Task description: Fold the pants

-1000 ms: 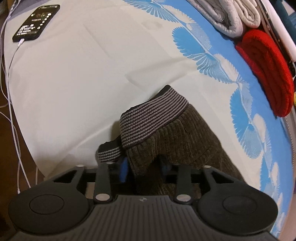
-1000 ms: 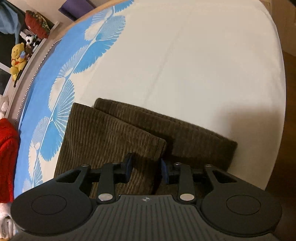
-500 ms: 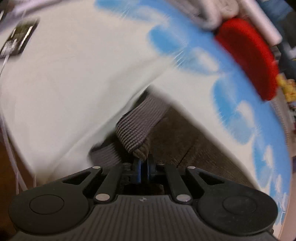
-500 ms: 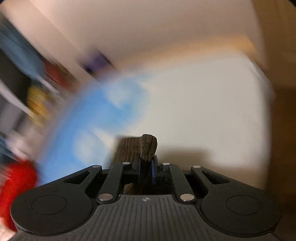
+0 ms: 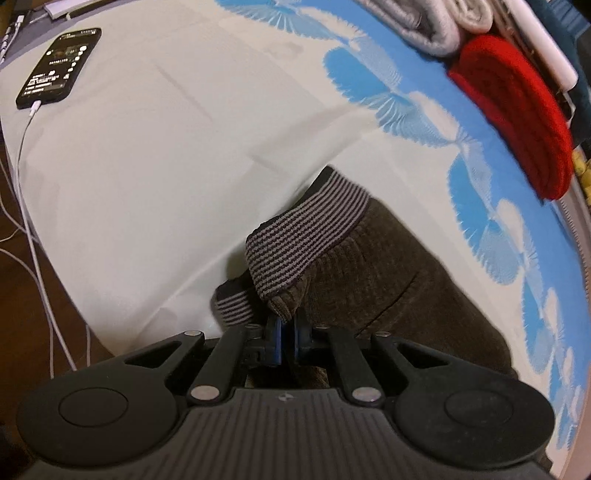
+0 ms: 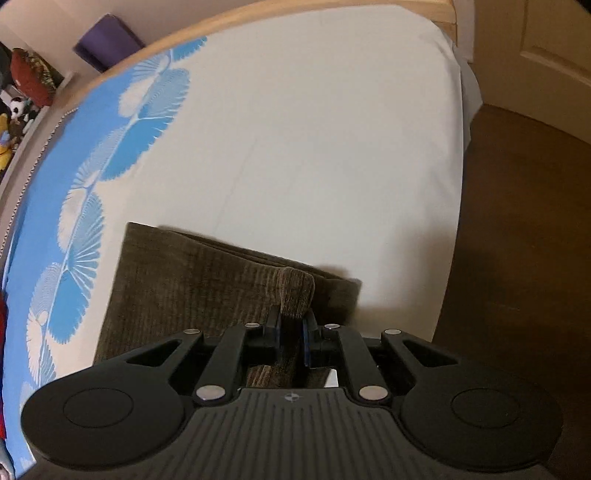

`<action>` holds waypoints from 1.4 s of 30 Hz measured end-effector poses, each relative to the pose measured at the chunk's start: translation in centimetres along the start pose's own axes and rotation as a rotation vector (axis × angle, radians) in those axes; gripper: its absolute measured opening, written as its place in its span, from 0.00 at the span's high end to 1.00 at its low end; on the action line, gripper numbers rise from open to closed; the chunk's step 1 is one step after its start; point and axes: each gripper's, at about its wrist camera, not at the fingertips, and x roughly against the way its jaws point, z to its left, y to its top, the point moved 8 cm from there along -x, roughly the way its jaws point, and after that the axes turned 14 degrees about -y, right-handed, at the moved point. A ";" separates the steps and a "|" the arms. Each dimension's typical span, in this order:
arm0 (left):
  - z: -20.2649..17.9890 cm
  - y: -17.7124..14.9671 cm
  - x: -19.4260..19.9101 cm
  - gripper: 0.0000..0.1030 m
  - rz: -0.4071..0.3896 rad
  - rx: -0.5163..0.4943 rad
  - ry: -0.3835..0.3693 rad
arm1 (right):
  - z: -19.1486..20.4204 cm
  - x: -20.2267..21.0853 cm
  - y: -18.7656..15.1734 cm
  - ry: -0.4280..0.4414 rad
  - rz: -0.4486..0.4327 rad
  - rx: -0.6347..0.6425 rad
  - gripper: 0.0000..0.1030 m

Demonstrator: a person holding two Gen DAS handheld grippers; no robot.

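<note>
Brown corduroy pants (image 5: 376, 280) with a grey-and-black striped waistband (image 5: 306, 236) lie on the bed near its front edge. My left gripper (image 5: 287, 326) is shut on a pinch of cloth just below the waistband. In the right wrist view the leg end of the pants (image 6: 184, 280) lies flat on the white sheet. My right gripper (image 6: 291, 325) is shut on the near corner of the pants' leg hem, which bunches up between the pads.
A phone (image 5: 59, 68) on a white charging cable (image 5: 26, 173) lies at the bed's far left. Folded grey cloth (image 5: 417, 22) and a red knit item (image 5: 517, 107) sit at the back right. The bed's edge (image 6: 458, 206) drops to a brown floor (image 6: 524, 258).
Both grippers were open around the pants a second ago and have since shut on the cloth. The pinched cloth now stands slightly raised at both ends.
</note>
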 end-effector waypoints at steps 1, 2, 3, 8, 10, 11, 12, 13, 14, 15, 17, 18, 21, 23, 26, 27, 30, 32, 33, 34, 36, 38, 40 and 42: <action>0.1 -0.1 -0.3 0.86 0.018 -0.004 0.016 | 0.2 -0.1 0.1 -0.002 -0.003 0.012 0.90; 0.4 -0.1 -0.4 0.70 0.024 -0.002 0.036 | 0.4 -0.2 0.1 -0.006 -0.010 0.030 0.90; 0.7 -0.1 -0.3 0.61 0.017 0.002 0.065 | 0.5 -0.2 0.1 -0.011 -0.018 0.047 0.90; -1.1 1.7 2.9 0.53 -0.179 -0.140 0.146 | 0.5 0.2 -0.1 0.000 -0.019 0.068 0.89; -3.1 2.2 4.1 0.53 -0.258 -0.287 0.194 | 0.4 1.2 0.3 -0.010 -0.063 0.070 0.80; -4.2 2.3 4.3 0.54 -0.286 -0.351 0.195 | 0.3 2.1 0.7 -0.036 -0.116 0.077 0.78; -5.2 2.3 4.5 0.55 -0.304 -0.409 0.183 | 0.2 3.3 1.1 -0.067 -0.190 0.086 0.77; -6.3 2.1 4.3 0.59 -0.310 -0.460 0.162 | 0.3 4.5 1.5 -0.074 -0.258 0.103 0.77; -7.3 1.8 3.9 0.66 -0.299 -0.503 0.132 | 0.8 5.5 1.7 -0.049 -0.307 0.124 0.77; -7.9 1.4 3.2 0.67 -0.268 -0.521 0.098 | 1.6 6.1 1.5 -0.011 -0.332 0.156 0.77; -7.7 0.1 0.4 0.67 -0.107 -0.480 0.031 | 3.5 6.7 0.5 0.063 -0.336 0.244 0.77; -6.5 -1.2 -2.0 0.67 0.043 -0.417 0.032 | 4.7 6.5 -0.5 0.118 -0.303 0.303 0.77; -4.5 -2.8 -5.3 0.67 0.215 -0.290 0.058 | 6.1 4.0 -3.2 0.186 -0.089 0.370 0.78; -5.3 -2.2 -4.8 0.66 0.170 -0.326 0.070 | 4.4 0.8 -4.2 0.074 0.072 0.309 0.78; -7.2 -1.6 -3.2 0.64 0.052 -0.370 0.003 | 2.9 0.1 -3.0 0.081 0.109 0.180 0.79; -7.8 -1.3 -2.9 0.64 0.020 -0.380 -0.014 | 2.8 0.6 -2.4 0.089 0.074 0.177 0.79; -6.2 -1.2 -4.8 0.62 0.072 -0.364 0.134 | 2.5 1.0 -1.7 0.052 0.002 0.231 0.78; -4.5 -1.5 -6.0 0.62 0.125 -0.244 0.155 | 1.4 -0.1 -1.5 0.003 0.045 0.207 0.81; -4.8 -1.2 -5.7 0.62 0.114 -0.251 0.156 | 1.0 0.0 -1.1 0.026 0.058 0.159 0.84; -5.3 -1.1 -5.4 0.60 0.092 -0.264 0.154 | 0.7 0.3 -0.7 0.039 0.051 0.130 0.84; -7.0 -1.1 -4.4 0.52 0.025 -0.296 0.110 | 0.0 1.5 0.1 0.038 -0.012 0.086 0.83; -8.3 -1.5 -4.1 0.47 0.008 -0.345 0.081 | -0.8 2.7 1.1 -0.007 -0.102 0.078 0.72; -8.8 -2.2 -4.4 0.47 0.024 -0.356 0.061 | -1.3 3.1 1.9 -0.023 -0.146 0.074 0.55; -9.2 -2.7 -4.9 0.47 0.043 -0.353 0.047 | -1.3 2.5 1.7 0.026 -0.099 0.072 0.55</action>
